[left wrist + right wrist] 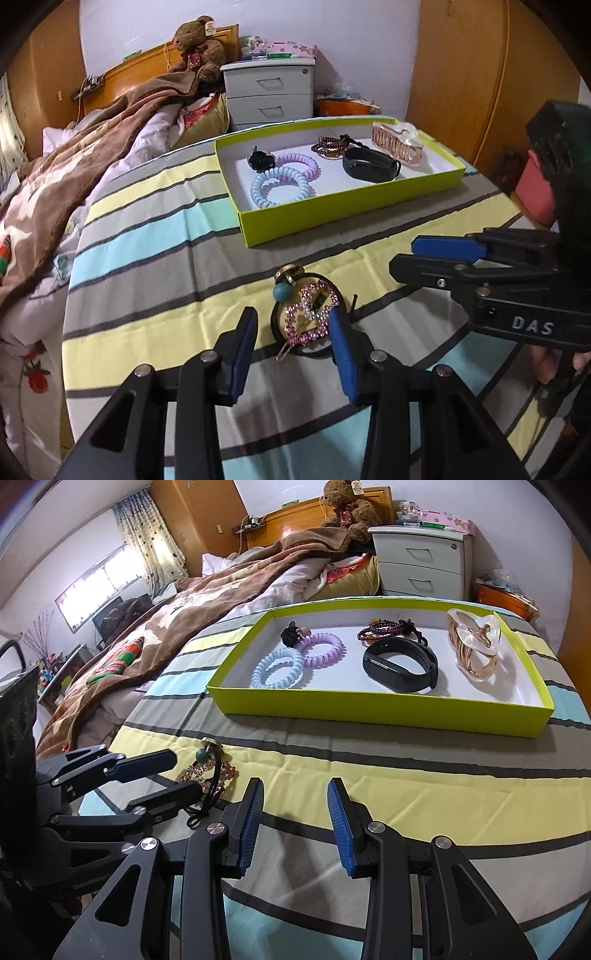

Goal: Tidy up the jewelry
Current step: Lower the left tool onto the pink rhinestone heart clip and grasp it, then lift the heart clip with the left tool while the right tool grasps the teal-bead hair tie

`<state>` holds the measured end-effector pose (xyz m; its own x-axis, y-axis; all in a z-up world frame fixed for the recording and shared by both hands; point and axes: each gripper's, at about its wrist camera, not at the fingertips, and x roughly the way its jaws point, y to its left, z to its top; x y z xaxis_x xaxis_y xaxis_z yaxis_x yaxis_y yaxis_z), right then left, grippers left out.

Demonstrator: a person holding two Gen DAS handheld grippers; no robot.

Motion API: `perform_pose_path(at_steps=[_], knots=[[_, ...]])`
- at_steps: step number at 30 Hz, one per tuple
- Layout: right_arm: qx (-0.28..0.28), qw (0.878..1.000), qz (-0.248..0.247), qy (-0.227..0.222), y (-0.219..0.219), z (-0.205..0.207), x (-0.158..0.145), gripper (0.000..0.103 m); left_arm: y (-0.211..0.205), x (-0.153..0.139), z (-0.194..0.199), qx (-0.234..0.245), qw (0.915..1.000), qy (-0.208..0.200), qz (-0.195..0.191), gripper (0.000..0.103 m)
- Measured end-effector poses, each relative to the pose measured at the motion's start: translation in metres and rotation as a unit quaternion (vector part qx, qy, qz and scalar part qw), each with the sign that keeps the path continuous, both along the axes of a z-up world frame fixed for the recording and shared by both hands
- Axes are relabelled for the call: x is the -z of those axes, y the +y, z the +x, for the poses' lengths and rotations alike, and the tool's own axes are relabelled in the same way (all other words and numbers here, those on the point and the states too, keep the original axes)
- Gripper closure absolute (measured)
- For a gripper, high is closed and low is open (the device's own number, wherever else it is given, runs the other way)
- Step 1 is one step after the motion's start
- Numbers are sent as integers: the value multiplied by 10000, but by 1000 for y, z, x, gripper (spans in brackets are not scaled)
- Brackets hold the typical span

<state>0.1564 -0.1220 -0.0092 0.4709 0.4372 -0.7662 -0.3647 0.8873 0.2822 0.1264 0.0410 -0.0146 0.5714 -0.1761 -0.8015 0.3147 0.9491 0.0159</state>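
The left claw [291,332] is released around the pink clip [312,314], which lies tangled with a black tie [340,295]; closing may drag both. The right claw [295,805] is released, empty.

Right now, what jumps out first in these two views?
The lime-green tray on the striped bedspread, holding spiral hair ties, a black wristband and a hair claw. Nearer, a small pile stays outside it: a pink rhinestone clip on a black hair elastic, with the open left gripper around it. The right gripper hangs open and empty.
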Motion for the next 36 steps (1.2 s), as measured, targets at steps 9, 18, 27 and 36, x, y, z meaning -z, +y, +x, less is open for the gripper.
perform_pose_path(at_steps=[9, 18, 27, 36], knots=[[20, 10000, 23, 20, -2, 0, 0, 66, -19, 7, 2, 266, 9986, -37, 452, 66], [32, 10000, 2, 21, -2, 0, 0, 66, -12, 0, -4, 210, 9997, 23, 147, 79], [-24, 10000, -21, -28, 4, -1, -4, 66, 9, -10, -20, 43, 9997, 77, -246, 79], [-398, 9992, 3, -10, 34, 9, -1, 66, 44, -16, -39, -532, 9976, -57, -431, 79]])
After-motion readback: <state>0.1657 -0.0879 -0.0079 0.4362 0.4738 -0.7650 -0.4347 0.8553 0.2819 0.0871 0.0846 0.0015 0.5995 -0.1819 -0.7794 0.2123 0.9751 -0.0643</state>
